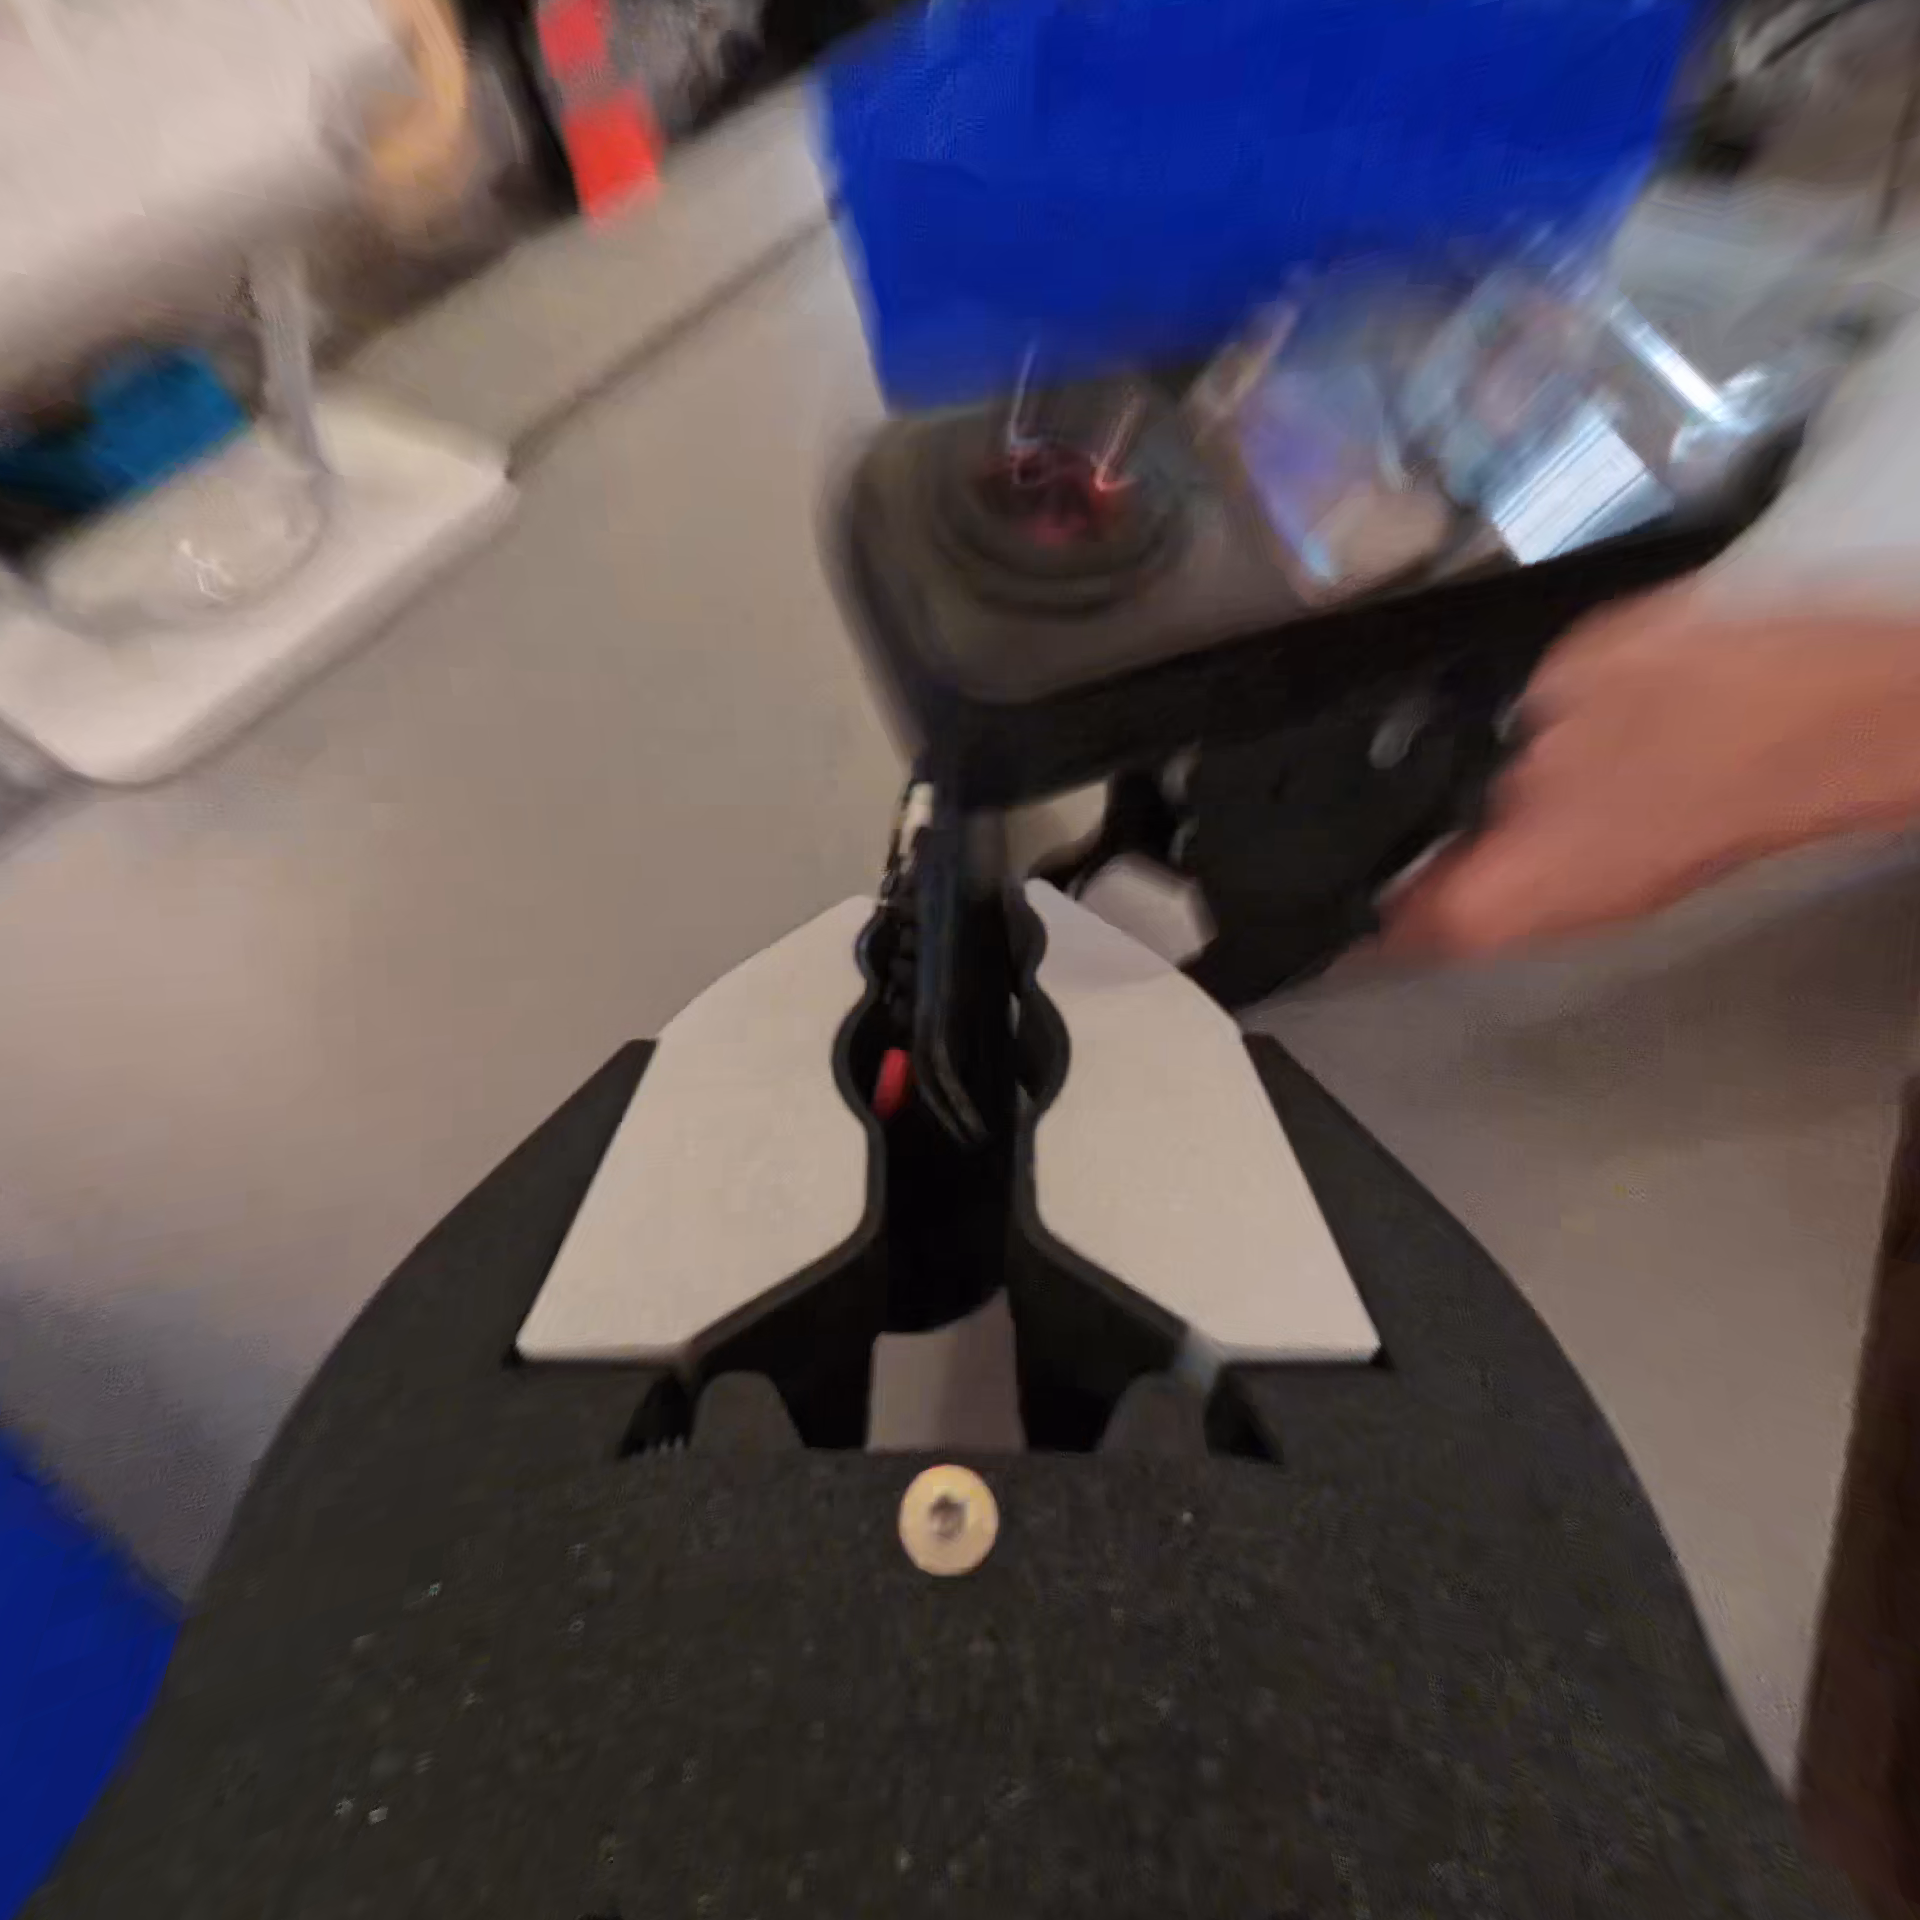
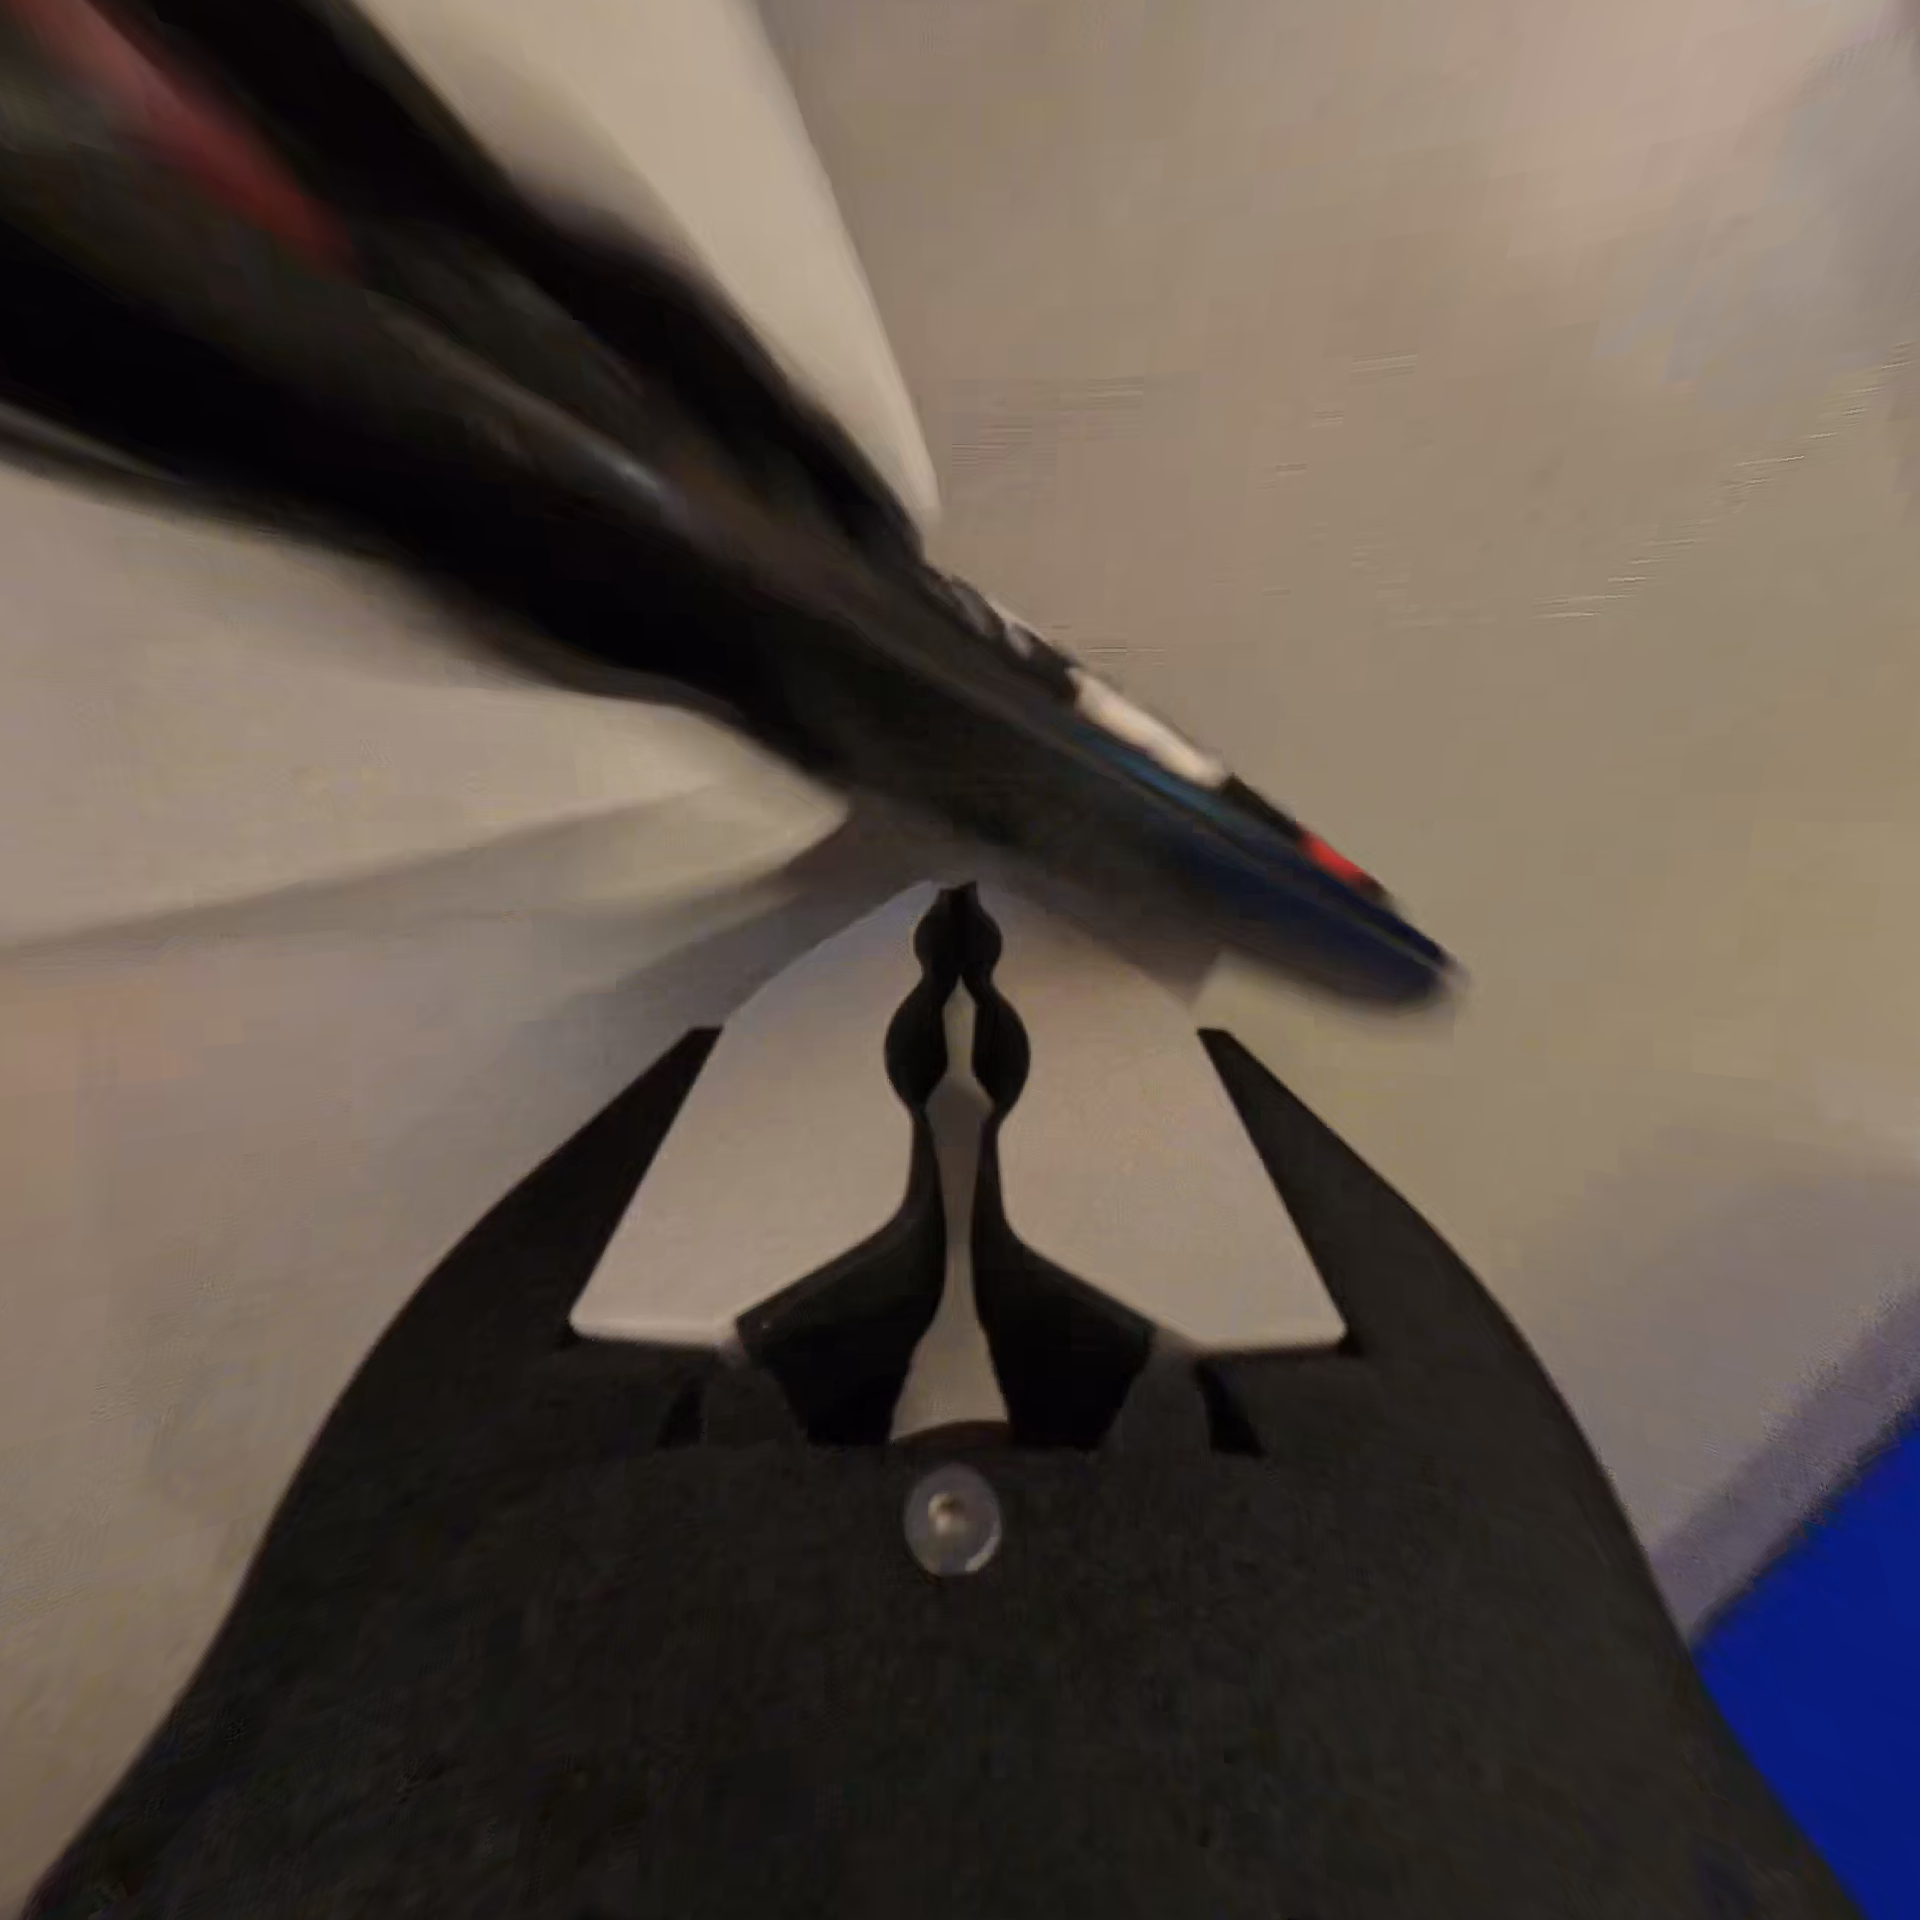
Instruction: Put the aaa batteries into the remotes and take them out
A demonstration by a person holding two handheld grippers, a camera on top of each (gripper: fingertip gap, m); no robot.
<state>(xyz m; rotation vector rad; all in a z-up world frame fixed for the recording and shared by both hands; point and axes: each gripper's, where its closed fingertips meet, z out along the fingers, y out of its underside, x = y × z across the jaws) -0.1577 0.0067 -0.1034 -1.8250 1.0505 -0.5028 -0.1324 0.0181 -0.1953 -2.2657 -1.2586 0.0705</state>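
The black remote (image 1: 940, 1049) sits edge-on between the left gripper's (image 1: 948, 935) pale fingers (image 1: 748, 1143), pinched in the narrow slot between them, so that gripper is clamped on it, with a bit of red showing on the remote down in the gap. In the right wrist view the same remote (image 2: 727, 623) runs as a long dark bar from the upper left down to just past the tips of the right gripper (image 2: 961, 904), and its far end with white, blue and red patches pokes out to the right. It looks like it passes right at those tips, though with the blur I can't say whether it touches them. The right gripper's fingers (image 2: 1091, 1143) are pressed together with basically no gap and nothing between them. From the left side you can also see the right gripper's body (image 1: 1299, 790) with its camera (image 1: 1039, 540) up top, held by a hand (image 1: 1683, 769) at the right edge. Behind that is a blue sleeve or shirt (image 1: 1195, 177), a grey surface (image 1: 364, 987) under everything, and a white board (image 1: 260, 582) off to the left. No loose batteries that I can make out.
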